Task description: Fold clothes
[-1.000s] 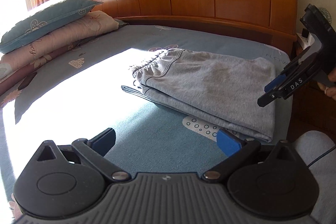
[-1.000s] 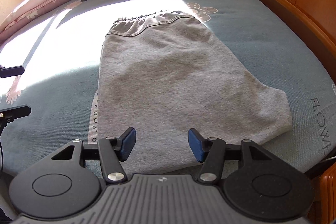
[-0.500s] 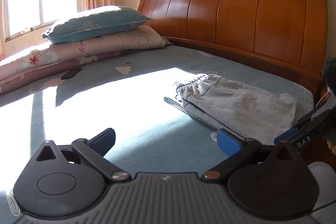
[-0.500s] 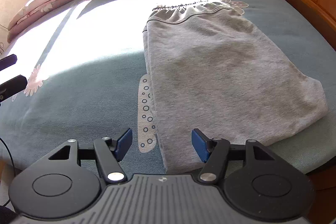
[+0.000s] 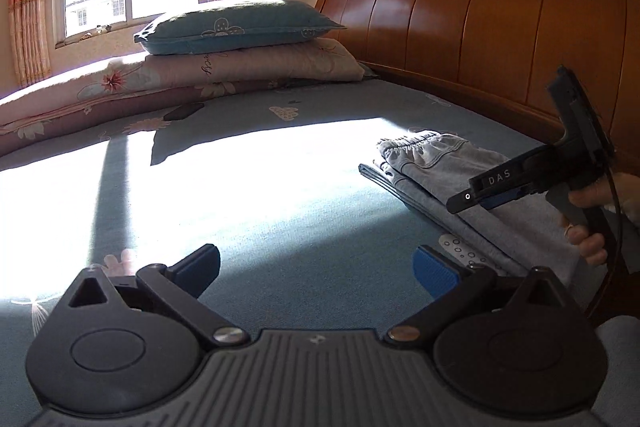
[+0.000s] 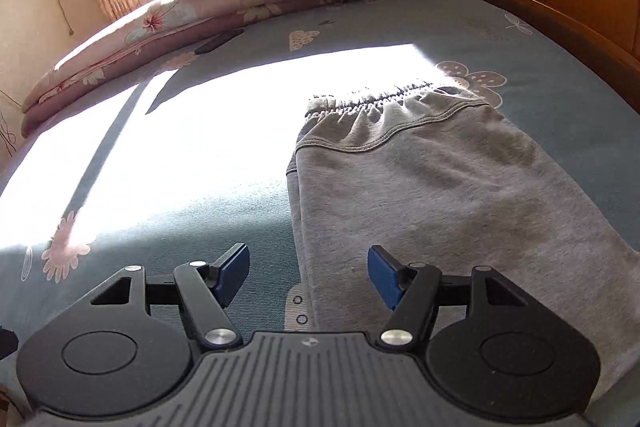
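We found grey trousers (image 6: 440,195) folded on bed (image 6: 208,227), waistband away from us. R claw (image 6: 308,275) hung over near-left corner, jaws just widened, nothing gripped. L claw (image 5: 316,267) released, well apart to the left. R nearer.

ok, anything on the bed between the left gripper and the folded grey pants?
Only bare blue bedsheet between the open left gripper and the folded grey pants, seen in the left wrist view; the right gripper hovers over the pants' near end.
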`<state>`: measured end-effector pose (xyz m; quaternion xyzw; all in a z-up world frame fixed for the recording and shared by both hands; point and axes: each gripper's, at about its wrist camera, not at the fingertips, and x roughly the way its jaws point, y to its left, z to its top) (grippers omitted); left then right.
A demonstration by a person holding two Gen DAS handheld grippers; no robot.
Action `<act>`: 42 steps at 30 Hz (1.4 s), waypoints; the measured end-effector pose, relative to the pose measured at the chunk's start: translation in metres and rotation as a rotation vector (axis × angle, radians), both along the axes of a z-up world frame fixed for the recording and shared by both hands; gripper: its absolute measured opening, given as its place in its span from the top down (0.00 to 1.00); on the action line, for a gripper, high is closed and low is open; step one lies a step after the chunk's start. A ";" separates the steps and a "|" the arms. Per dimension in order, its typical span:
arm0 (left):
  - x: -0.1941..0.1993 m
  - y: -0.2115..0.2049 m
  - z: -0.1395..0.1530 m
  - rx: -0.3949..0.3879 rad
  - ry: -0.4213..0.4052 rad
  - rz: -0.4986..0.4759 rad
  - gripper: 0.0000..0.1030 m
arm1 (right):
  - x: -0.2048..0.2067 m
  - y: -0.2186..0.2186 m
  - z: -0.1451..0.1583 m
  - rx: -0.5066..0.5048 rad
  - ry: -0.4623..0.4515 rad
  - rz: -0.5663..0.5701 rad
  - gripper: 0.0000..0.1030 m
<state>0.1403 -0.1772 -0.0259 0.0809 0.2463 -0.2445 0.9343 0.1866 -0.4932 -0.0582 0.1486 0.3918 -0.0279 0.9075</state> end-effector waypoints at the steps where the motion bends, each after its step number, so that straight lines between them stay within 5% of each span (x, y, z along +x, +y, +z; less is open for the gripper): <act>1: 0.002 0.004 -0.002 0.003 0.000 0.016 0.01 | 0.006 -0.003 -0.009 0.017 0.036 -0.020 0.32; 10: 0.028 0.011 -0.027 0.030 0.000 0.077 0.01 | 0.044 0.005 0.016 -0.047 -0.050 0.014 0.30; 15: 0.029 0.012 -0.034 0.077 -0.035 0.054 0.01 | 0.092 0.006 -0.013 -0.030 0.053 -0.007 0.28; 19: 0.029 0.013 -0.035 0.079 -0.060 0.038 0.01 | 0.083 0.020 0.001 -0.067 -0.015 -0.025 0.28; 21: 0.028 0.012 -0.032 0.071 -0.055 0.030 0.01 | 0.079 0.030 0.004 -0.095 -0.042 -0.001 0.19; 24: 0.024 0.016 -0.023 0.040 -0.037 0.020 0.01 | 0.085 0.040 -0.006 -0.141 0.049 0.006 0.16; 28: 0.014 0.024 -0.005 0.010 -0.073 0.057 0.01 | 0.061 0.057 0.011 -0.147 0.033 0.003 0.16; 35: -0.011 0.030 0.025 0.033 -0.157 0.188 0.01 | -0.019 0.105 0.053 -0.186 -0.021 0.026 0.00; 42: -0.031 0.038 0.039 0.005 -0.014 0.198 0.01 | -0.079 0.144 0.059 -0.139 0.017 0.076 0.00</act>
